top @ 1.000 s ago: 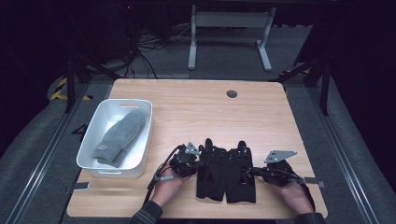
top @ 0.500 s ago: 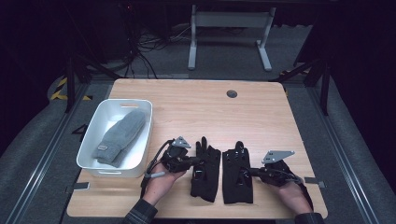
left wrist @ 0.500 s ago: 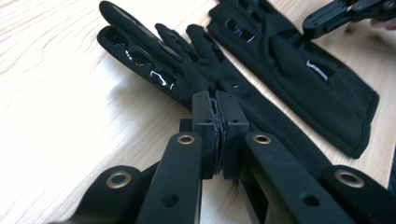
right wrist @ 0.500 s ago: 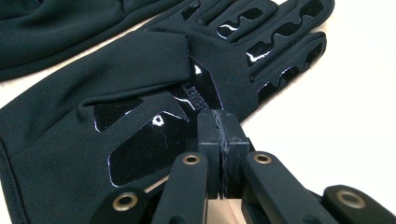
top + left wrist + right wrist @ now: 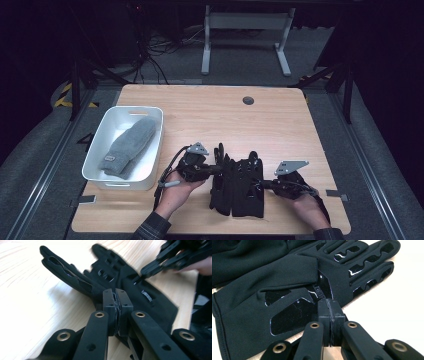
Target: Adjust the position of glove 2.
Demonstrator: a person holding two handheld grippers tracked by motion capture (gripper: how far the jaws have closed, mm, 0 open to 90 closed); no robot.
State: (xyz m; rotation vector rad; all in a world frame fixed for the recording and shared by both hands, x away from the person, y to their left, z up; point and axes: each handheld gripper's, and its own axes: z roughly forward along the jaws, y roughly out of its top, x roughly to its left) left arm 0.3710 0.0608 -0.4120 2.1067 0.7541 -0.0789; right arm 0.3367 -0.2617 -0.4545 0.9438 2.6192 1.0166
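Our left gripper [image 5: 212,170] has its fingers pinched on the left black glove [image 5: 222,182]; our right gripper [image 5: 262,184], fingers pinched on the right black glove [image 5: 248,187], lying on the surface [image 5: 210,115] just beside.

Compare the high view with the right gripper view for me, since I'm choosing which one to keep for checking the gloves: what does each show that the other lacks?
High view alone: the white bin with a grey mitten in it, the whole wooden table, both hands, and the left gripper shut on the left black glove.

Right gripper view alone: the glossy grip patches on the palm of the right black glove, and the closed jaws' pads pinching its edge.

Both: the right black glove, the right gripper and the light wood.
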